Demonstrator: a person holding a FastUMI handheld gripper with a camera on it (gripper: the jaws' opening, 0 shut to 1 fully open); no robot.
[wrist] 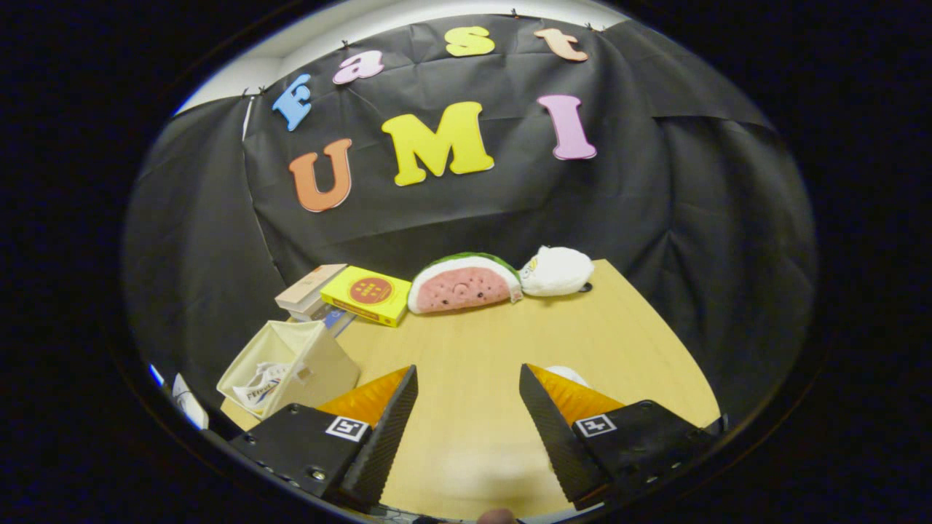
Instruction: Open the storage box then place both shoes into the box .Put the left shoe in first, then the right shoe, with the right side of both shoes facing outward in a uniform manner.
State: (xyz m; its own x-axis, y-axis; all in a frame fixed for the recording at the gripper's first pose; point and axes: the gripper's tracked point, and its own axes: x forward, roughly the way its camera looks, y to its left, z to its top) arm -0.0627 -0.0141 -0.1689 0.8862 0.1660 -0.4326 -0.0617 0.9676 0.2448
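Note:
My gripper (467, 378) hangs over the wooden table (502, 342), open, with bare tabletop between its fingers. A cream fabric storage box (320, 364) stands open to the left of the left finger. One white shoe (261, 384) lies inside it. A small white rounded shape (566, 374) peeks out just behind the right finger; what it is I cannot tell.
At the table's far side lie a yellow box (366, 294), a stack of books (312, 291), a watermelon-slice plush (464, 282) and a white plush (556, 271). The black cloth wall rises behind them. The table's right edge runs close by.

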